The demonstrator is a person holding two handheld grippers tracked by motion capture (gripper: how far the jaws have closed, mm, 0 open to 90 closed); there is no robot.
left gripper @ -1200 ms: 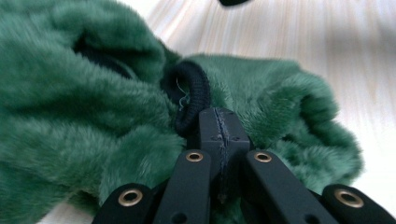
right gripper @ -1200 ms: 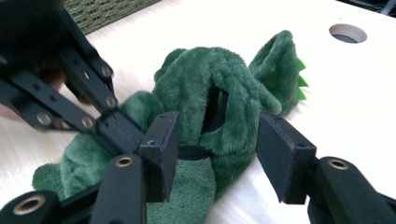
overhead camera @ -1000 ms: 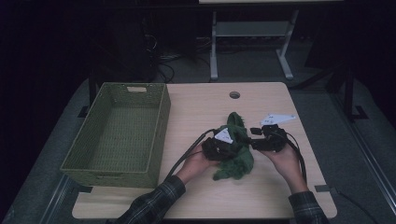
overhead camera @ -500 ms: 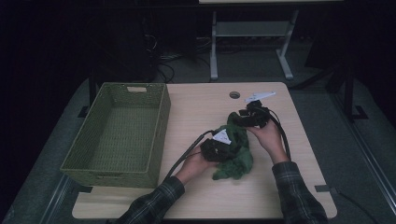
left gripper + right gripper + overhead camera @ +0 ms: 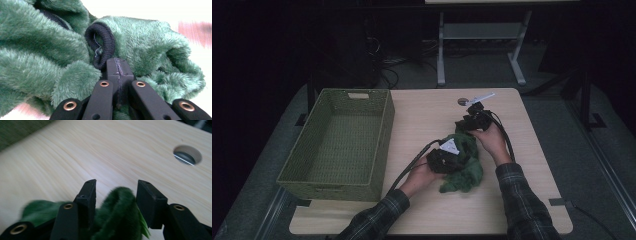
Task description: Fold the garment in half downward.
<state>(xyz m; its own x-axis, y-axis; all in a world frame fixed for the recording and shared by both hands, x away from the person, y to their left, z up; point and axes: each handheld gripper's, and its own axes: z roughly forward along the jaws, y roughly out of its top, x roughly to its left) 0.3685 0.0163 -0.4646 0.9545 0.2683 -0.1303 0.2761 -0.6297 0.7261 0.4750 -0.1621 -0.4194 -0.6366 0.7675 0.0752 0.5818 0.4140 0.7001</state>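
Observation:
A fuzzy green garment (image 5: pixel 466 169) with a black ribbed cuff (image 5: pixel 103 47) lies bunched on the wooden table (image 5: pixel 432 120). My left gripper (image 5: pixel 451 156) rests on the garment's near left part. Its jaws (image 5: pixel 117 66) are pressed together on the green pile just below the cuff. My right gripper (image 5: pixel 473 120) is at the garment's far end. It stands open, with a fold of green fabric (image 5: pixel 117 212) rising between its two fingertips (image 5: pixel 116 192) and no squeeze on it.
A green woven basket (image 5: pixel 337 142), empty, takes up the table's left side. A round cable hole (image 5: pixel 462 101) lies just beyond the right gripper, also visible as the hole (image 5: pixel 187 154). Bare tabletop surrounds the garment; cables trail from both grippers.
The right gripper has moved from the garment's right side to its far end near the cable hole. The left gripper has stayed shut on the garment, shifting slightly.

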